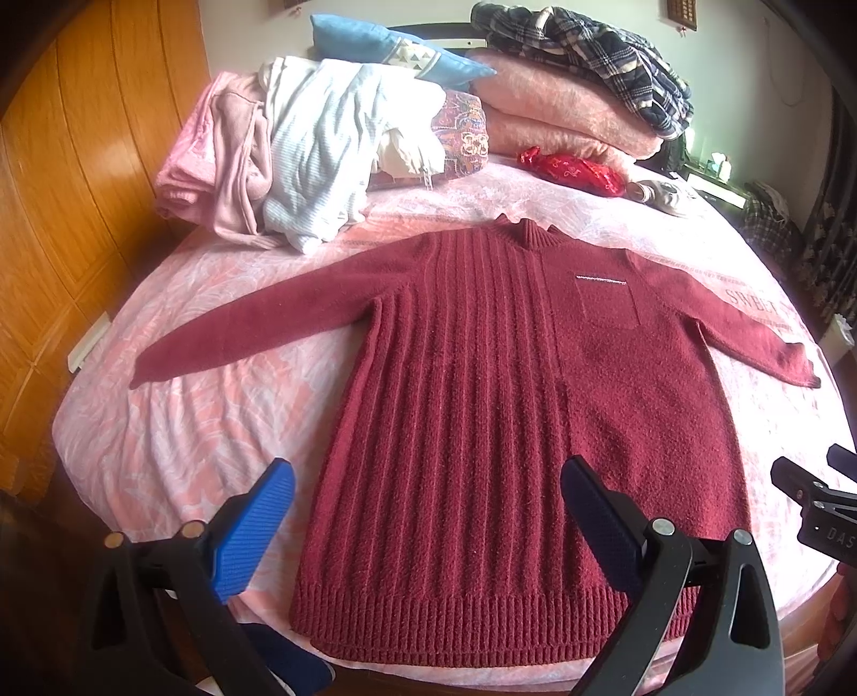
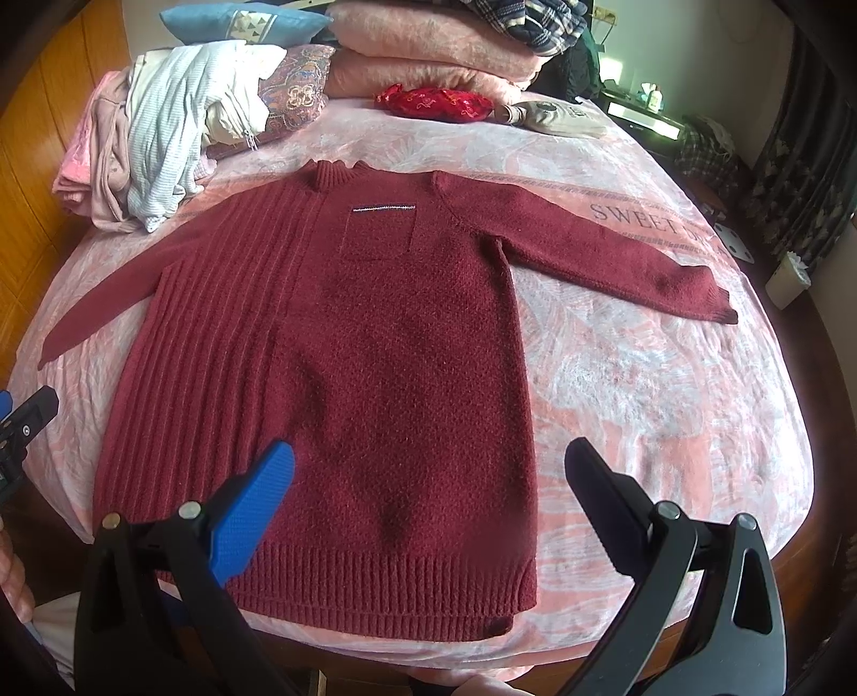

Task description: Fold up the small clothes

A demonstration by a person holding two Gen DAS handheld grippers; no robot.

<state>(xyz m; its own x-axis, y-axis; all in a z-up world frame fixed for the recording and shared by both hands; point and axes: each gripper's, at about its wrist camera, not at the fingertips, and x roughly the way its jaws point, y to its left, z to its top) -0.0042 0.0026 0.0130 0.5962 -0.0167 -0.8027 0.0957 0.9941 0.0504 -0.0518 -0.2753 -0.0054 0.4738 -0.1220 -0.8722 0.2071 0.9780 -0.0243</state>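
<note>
A dark red knit sweater [image 1: 482, 385] lies flat, front up, on the pink bed [image 1: 177, 428], both sleeves spread out to the sides and the collar at the far end. It also shows in the right wrist view [image 2: 348, 364]. My left gripper [image 1: 428, 487] is open and empty, held above the sweater's lower left part near the hem. My right gripper [image 2: 428, 471] is open and empty, above the sweater's lower right part. The right gripper's tip shows at the right edge of the left wrist view [image 1: 814, 503].
A pile of light clothes [image 1: 300, 155] lies at the bed's far left, by a blue pillow [image 1: 396, 48]. Folded pink blankets [image 1: 568, 112] with a plaid garment sit at the far end, a red pouch [image 1: 573, 168] in front. A wooden wardrobe [image 1: 64, 214] stands on the left.
</note>
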